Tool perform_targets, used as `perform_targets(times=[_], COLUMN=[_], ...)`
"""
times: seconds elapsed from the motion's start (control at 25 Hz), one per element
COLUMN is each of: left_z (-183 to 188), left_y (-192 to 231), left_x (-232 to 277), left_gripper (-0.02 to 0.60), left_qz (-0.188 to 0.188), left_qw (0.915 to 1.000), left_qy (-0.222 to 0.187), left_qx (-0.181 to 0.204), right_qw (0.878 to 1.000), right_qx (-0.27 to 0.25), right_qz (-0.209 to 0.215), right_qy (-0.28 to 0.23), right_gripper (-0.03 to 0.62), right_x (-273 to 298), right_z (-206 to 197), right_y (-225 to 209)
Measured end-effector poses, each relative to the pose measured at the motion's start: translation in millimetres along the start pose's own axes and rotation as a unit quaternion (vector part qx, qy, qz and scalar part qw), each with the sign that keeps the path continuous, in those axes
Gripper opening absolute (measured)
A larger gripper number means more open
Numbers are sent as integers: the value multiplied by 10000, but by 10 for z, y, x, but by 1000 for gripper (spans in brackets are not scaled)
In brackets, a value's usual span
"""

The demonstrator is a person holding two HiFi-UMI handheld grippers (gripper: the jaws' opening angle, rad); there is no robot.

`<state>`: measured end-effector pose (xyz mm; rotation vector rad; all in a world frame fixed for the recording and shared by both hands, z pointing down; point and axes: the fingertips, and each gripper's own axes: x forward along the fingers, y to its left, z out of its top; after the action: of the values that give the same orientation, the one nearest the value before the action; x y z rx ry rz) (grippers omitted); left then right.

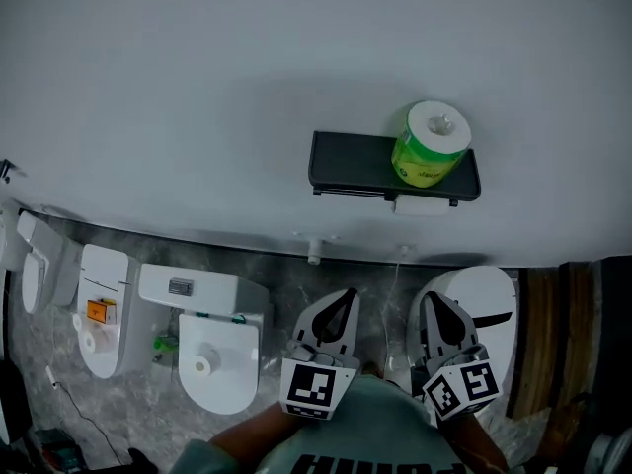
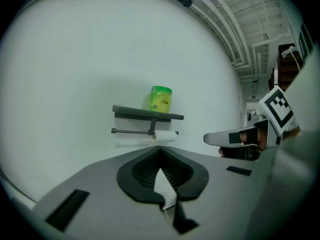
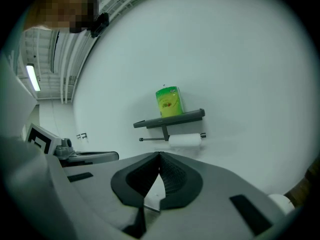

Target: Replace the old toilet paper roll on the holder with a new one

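While atop holder shelf [image 1: 346,162], roll [image 1: 431,144] upright.

white wall [image 1: 197,87], white toilet [image 1: 212,358], marbled floor [image 1: 291,282]

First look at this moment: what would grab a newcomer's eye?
The green-wrapped roll standing on the dark shelf stands out against the bare white wall, with a white roll hanging just beneath. Low in the head view, the left gripper and right gripper point toward it, jaws shut and empty.

Two tongs [image 1: 349,294] [image 1: 431,298], one green-wrapped roll [image 1: 431,144], one white roll [image 1: 422,204], one dark shelf [image 1: 346,161]
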<state>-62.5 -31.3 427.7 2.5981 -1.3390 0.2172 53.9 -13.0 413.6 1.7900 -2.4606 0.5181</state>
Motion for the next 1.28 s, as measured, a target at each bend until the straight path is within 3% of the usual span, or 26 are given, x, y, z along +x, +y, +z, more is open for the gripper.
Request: perform_targets(times=[0.36, 0.64, 1.28], left_z=[35, -28, 152], left_y=[279, 358, 271], left_x=[139, 248, 742], left_gripper=[6, 6, 6], left_qz=[-412, -470, 31], left_qw=[9992, 9988, 9992], left_qy=[-10, 123, 266], left_qx=[2, -78, 280], right_qw=[9989, 9982, 9918], right_qx=[148, 288, 1204], right_qz=[-441, -511, 425], right_qy=[-9, 78, -18], right_gripper=[8, 8, 17], right_x=[224, 345, 801], right_z=[19, -41, 57], right_y=[84, 25, -464])
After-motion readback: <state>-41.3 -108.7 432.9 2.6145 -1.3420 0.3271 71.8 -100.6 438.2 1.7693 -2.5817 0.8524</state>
